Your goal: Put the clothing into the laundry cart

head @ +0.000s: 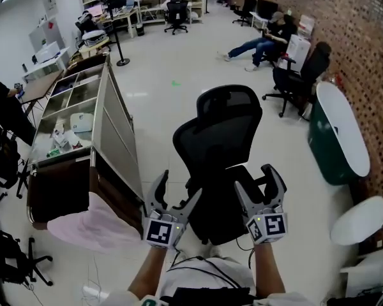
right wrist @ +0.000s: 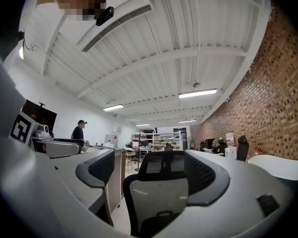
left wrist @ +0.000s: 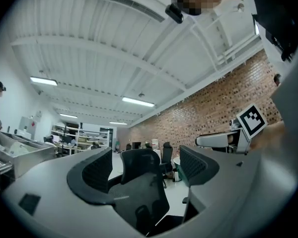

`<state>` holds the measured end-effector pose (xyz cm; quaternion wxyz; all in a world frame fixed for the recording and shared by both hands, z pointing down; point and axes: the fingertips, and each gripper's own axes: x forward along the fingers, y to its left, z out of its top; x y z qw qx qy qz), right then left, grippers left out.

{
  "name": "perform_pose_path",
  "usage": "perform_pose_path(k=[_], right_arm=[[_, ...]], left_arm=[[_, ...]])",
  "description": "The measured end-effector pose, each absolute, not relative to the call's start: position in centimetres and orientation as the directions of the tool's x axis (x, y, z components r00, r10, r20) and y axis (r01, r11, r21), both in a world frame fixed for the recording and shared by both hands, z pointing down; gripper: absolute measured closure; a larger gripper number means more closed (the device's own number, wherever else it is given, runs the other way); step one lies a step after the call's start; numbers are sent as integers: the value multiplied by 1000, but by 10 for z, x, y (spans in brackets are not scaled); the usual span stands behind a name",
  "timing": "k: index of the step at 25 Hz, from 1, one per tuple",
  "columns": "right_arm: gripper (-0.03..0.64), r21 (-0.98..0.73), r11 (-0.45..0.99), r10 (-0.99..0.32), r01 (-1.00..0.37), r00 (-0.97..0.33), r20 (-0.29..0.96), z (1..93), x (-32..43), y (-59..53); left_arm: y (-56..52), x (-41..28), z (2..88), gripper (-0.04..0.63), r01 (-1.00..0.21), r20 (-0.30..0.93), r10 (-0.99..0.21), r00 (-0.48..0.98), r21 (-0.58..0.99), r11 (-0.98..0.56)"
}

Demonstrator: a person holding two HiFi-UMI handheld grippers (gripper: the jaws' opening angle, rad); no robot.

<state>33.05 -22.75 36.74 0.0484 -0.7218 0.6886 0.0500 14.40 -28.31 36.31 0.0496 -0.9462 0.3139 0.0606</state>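
Pale pink cloth garment [head: 92,225] lies low on the left, by the near end of the metal-framed laundry cart [head: 112,126], long axis approx. left-right. Left gripper [head: 180,187] is nearer vs. right gripper [head: 254,178]. Both have jaws apart and hold nothing, facing the black mesh office chair [head: 220,139].

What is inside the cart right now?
The top tray of the cart holds small white items. A pink cloth hangs at its dark near end. The side panel covers the rest of the inside.
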Motion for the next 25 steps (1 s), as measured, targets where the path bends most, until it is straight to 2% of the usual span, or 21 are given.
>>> perform_pose_path(k=[7, 13, 17, 20, 25], right_arm=[[159, 6, -80, -989, -997, 78, -124, 374, 355, -189], [164, -13, -68, -991, -998, 69, -116, 381, 356, -187], [169, -12, -47, -994, -999, 48, -103, 389, 353, -196], [171, -21, -40, -994, -999, 42, -105, 390, 359, -196], [176, -48, -51, -993, -998, 56, -108, 386, 382, -184]], left_arm=[[-259, 184, 368, 189, -564, -103, -557, 824, -58, -824], [-252, 193, 375, 190, -564, -74, -560, 825, -66, -823], [-261, 190, 391, 190, -553, -53, -552, 832, -126, -823], [-258, 199, 382, 190, -566, -56, -563, 824, -67, -822], [-244, 221, 372, 189, -556, -72, -551, 831, -69, -829]])
